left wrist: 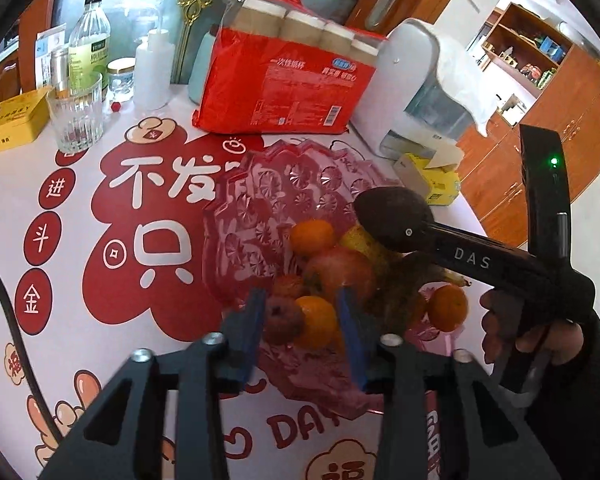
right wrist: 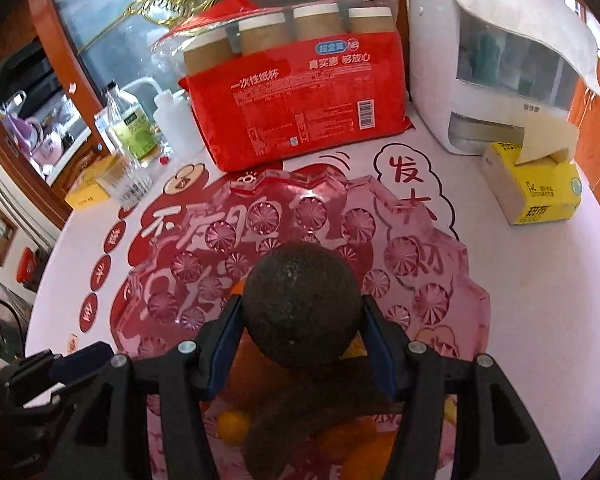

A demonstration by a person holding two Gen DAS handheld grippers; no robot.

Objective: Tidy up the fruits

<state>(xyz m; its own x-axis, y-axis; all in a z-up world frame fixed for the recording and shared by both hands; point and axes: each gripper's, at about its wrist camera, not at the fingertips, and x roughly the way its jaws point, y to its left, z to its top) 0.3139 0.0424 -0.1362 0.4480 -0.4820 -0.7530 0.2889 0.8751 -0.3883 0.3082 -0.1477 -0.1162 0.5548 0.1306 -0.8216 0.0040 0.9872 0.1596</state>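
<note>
The right gripper (right wrist: pixel 302 316) is clamped on a dark, rough-skinned avocado (right wrist: pixel 300 304), held above the pink glass dish (right wrist: pixel 420 240). In the dish lie oranges (left wrist: pixel 314 322), a reddish apple (left wrist: pixel 342 270) and a yellow fruit (left wrist: pixel 360 240), partly hidden behind the fingers. The left gripper (left wrist: pixel 300 332) hangs open over them, holding nothing. Behind the dish stand a red pack of paper cups (right wrist: pixel 300 100), a tissue box (right wrist: pixel 540 188) and a drinking glass (left wrist: pixel 76 116).

A dark, rough-skinned avocado (right wrist: pixel 302 306) sits clamped between the right fingers (right wrist: pixel 225 344), above a pink cut-glass dish (right wrist: pixel 432 280); tangerines (left wrist: pixel 314 322), an apple (left wrist: pixel 342 272) and a banana (left wrist: pixel 364 240) lie piled beyond the left fingers (left wrist: pixel 252 328)
</note>
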